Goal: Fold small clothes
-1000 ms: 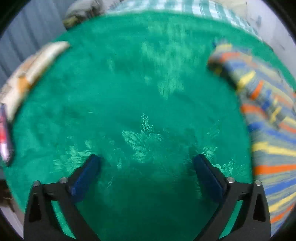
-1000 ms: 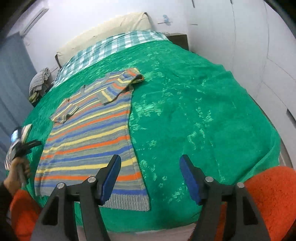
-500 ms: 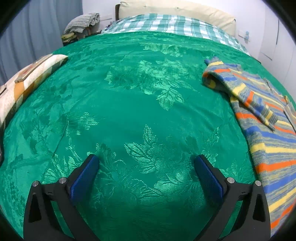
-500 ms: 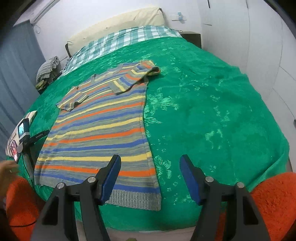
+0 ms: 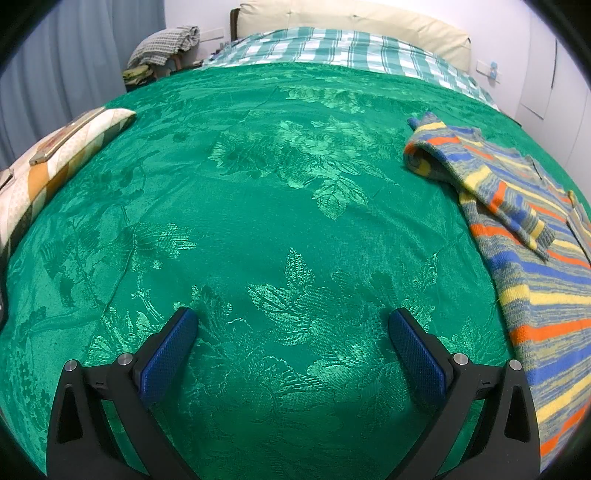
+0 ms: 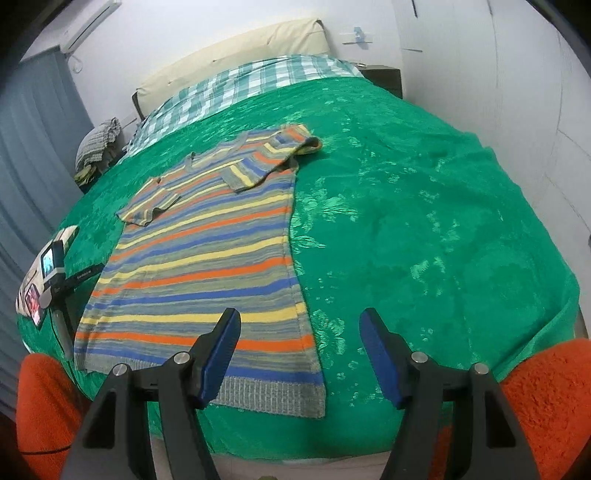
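Observation:
A striped knit sweater in blue, orange, yellow and grey lies flat on the green bedspread, both sleeves folded in over the chest. In the left wrist view the sweater is at the right edge, one folded sleeve on top. My left gripper is open and empty above bare bedspread, left of the sweater. My right gripper is open and empty above the sweater's lower right hem corner.
A patterned cushion lies at the bed's left edge. A plaid sheet and cream headboard are at the far end. A chair with piled clothes stands beside the bed. My other gripper's body with its screen shows at left.
The left wrist view has tilted up and steadied, now showing the headboard. The right gripper has shifted so the sweater sits more centred, its hem corner between the fingers.

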Demonstrator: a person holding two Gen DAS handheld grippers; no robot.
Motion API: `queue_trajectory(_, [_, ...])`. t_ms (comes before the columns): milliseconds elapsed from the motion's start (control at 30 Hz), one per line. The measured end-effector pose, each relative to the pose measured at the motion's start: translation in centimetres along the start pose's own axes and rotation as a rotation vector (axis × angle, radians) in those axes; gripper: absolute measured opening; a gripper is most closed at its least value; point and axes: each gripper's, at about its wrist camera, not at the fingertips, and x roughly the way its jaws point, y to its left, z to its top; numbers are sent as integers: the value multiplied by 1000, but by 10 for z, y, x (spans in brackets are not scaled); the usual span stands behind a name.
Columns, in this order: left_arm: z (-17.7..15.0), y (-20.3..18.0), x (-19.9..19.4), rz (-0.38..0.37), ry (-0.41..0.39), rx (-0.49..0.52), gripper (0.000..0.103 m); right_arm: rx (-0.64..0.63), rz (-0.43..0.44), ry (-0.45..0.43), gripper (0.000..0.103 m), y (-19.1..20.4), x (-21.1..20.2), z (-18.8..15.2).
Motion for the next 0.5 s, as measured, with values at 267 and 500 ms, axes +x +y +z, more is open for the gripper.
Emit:
queue_trajectory(267, [0, -1, 0, 0, 0, 0, 103, -8, 14, 6, 67, 2, 4, 1])
queue_trajectory(500, [0, -1, 0, 0, 0, 0, 103, 0, 15, 6, 67, 2, 4, 1])
